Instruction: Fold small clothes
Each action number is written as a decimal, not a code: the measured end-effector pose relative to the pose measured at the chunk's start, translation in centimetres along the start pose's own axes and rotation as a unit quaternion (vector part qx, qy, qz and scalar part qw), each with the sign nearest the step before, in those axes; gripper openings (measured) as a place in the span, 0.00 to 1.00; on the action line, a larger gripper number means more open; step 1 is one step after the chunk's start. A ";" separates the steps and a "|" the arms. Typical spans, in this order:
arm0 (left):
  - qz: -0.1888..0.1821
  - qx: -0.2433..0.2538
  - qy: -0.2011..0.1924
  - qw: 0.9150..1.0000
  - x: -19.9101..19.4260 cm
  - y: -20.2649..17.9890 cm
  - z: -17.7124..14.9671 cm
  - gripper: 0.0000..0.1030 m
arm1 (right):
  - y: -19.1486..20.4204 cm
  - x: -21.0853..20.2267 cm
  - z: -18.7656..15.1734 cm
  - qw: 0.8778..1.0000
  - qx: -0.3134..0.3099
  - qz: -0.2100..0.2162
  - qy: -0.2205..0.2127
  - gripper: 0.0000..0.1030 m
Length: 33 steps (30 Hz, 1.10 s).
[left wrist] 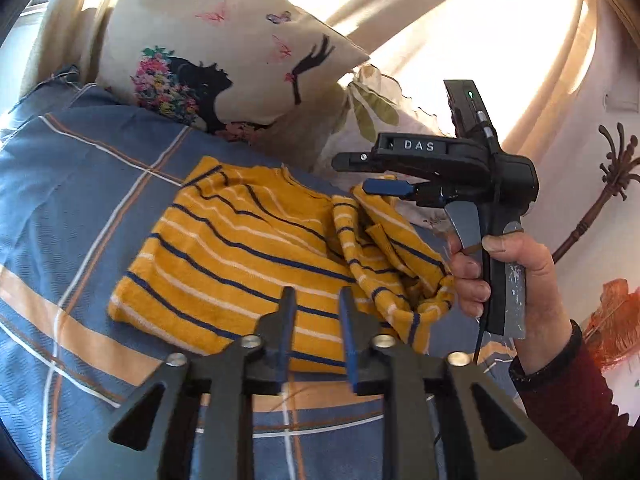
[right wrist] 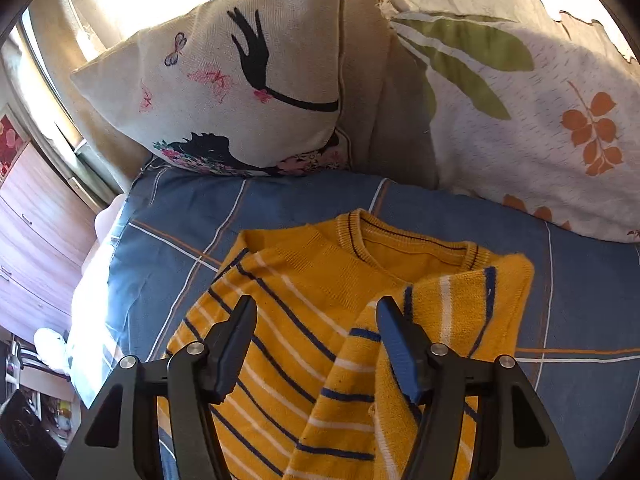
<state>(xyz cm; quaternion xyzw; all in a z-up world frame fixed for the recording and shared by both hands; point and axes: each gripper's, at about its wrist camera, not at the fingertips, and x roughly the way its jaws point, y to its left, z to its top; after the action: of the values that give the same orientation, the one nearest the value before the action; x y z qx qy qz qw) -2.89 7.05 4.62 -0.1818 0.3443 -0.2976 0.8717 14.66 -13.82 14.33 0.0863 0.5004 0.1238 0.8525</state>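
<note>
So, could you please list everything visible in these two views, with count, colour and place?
Sweater: one, mustard with navy and white stripes, partly folded on the bed.
Bedsheet: one, blue with orange and white checks, under the sweater.
Butterfly cushion: one, cream with a black silhouette, at the head of the bed.
Leaf pillow: one, white with green and orange leaves, beside the cushion.
Curtain: beige, sunlit, behind the pillows.
Wooden drawers: brown, far left.
Left gripper: black, open, over the sweater.
Right gripper: black, open, over the sweater.
Hand: one, dark red sleeve, holding the right gripper.
</note>
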 end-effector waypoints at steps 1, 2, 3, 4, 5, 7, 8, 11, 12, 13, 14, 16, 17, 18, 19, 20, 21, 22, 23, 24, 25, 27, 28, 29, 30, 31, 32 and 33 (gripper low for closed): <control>-0.009 0.008 -0.003 1.000 0.6 -0.7 -0.3 0.56 | -0.4 -0.8 0.0 1.000 0.000 -0.005 -0.005 0.68; -0.017 0.015 -0.005 1.000 0.9 -1.6 -0.8 0.60 | -0.9 -1.8 -0.1 1.000 -0.001 -0.018 -0.009 0.71; -0.027 0.023 -0.003 0.999 1.4 -2.5 -1.0 0.64 | -1.3 -2.3 0.0 0.999 -0.002 -0.033 -0.011 0.72; -0.037 0.033 0.002 0.999 2.0 -3.5 -1.1 0.66 | -1.7 -2.8 0.0 0.999 -0.004 -0.049 -0.008 0.74; -0.046 0.045 0.009 0.998 2.6 -4.5 -1.3 0.67 | -2.0 -2.9 0.1 0.998 -0.007 -0.069 -0.002 0.74; -0.050 0.072 0.019 0.996 4.0 -6.4 -1.7 0.73 | -2.5 -2.8 0.1 0.994 -0.015 -0.105 0.015 0.74; -0.052 0.081 0.024 0.995 4.6 -7.2 -1.9 0.73 | -2.8 -2.2 0.2 0.992 -0.018 -0.118 0.029 0.75; -0.062 0.091 0.044 0.993 6.6 -9.1 -2.5 0.73 | -3.7 -1.2 0.3 0.990 -0.013 -0.131 0.057 0.77; -0.060 0.099 0.048 0.992 7.1 -9.8 -2.7 0.73 | -4.1 -0.8 0.3 0.990 -0.011 -0.123 0.069 0.78; -0.054 0.112 0.049 0.991 7.6 -10.6 -3.0 0.73 | -4.3 -0.2 0.3 0.990 -0.008 -0.112 0.079 0.78; -0.047 0.125 0.047 0.990 8.0 -11.3 -3.2 0.73 | -4.5 0.3 0.3 0.991 -0.005 -0.097 0.090 0.78; -0.028 0.144 0.043 0.988 8.9 -12.5 -3.7 0.73 | -4.2 1.3 0.2 0.991 -0.015 -0.077 0.112 0.78; -0.019 0.148 0.044 0.988 9.4 -12.9 -3.9 0.73 | -3.9 1.9 0.2 0.988 -0.032 -0.085 0.123 0.78; -0.011 0.147 0.044 0.988 9.7 -13.2 -4.0 0.73 | -3.4 2.5 0.2 0.985 -0.052 -0.099 0.132 0.78; -0.002 0.144 0.046 0.989 10.2 -13.4 -4.1 0.73 | -2.9 3.0 0.1 0.981 -0.070 -0.113 0.141 0.78; 0.005 0.140 0.052 0.989 10.7 -13.5 -4.2 0.73 | -2.5 3.7 -0.1 0.976 -0.087 -0.126 0.154 0.78; 0.006 0.136 0.060 0.989 11.1 -13.6 -4.2 0.68 | -2.2 4.2 -0.3 0.972 -0.100 -0.135 0.166 0.78; 0.007 0.134 0.067 0.989 11.6 -13.7 -4.3 0.49 | -1.9 4.6 -0.5 0.967 -0.114 -0.145 0.174 0.78; 0.013 0.138 0.078 0.987 11.9 -13.8 -4.4 0.37 | -1.4 5.0 -0.8 0.962 -0.131 -0.160 0.179 0.78; 0.017 0.143 0.087 0.986 12.4 -13.9 -4.5 0.13 | -1.0 5.2 -1.1 0.957 -0.148 -0.175 0.181 0.78; 0.019 0.146 0.091 0.985 12.7 -13.9 -4.5 0.08 | -0.5 5.4 -1.4 0.951 -0.165 -0.187 0.181 0.71; 0.018 0.149 0.082 0.985 12.4 -13.9 -4.7 0.08 | 0.0 5.5 -2.1 0.941 -0.192 -0.217 0.176 0.34; 0.016 0.150 0.077 0.986 12.0 -13.9 -4.7 0.08 | 0.1 5.4 -2.2 0.941 -0.189 -0.219 0.173 0.26; 0.015 0.150 0.072 0.986 11.6 -13.8 -4.7 0.07 | 0.0 4.9 -2.1 0.946 -0.180 -0.214 0.163 0.21; 0.013 0.147 0.066 0.987 11.1 -13.6 -4.5 0.07 | -0.1 4.2 -1.9 0.951 -0.172 -0.207 0.151 0.20; 0.010 0.139 0.060 0.988 10.4 -13.2 -4.3 0.07 | -0.1 3.4 -1.6 0.958 -0.158 -0.199 0.137 0.19; 0.006 0.129 0.055 0.990 9.7 -12.8 -4.1 0.07 | -0.3 2.5 -1.1 0.965 -0.140 -0.185 0.122 0.19; 0.002 0.117 0.047 0.992 8.9 -12.2 -3.5 0.07 | -0.3 1.6 -0.6 0.972 -0.125 -0.169 0.108 0.18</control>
<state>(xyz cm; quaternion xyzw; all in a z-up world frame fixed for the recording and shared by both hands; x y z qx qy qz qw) -4.97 -8.29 4.12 -0.0642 0.3481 -0.3426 0.8702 14.94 -13.66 12.68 -0.1205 0.5771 0.0479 0.8063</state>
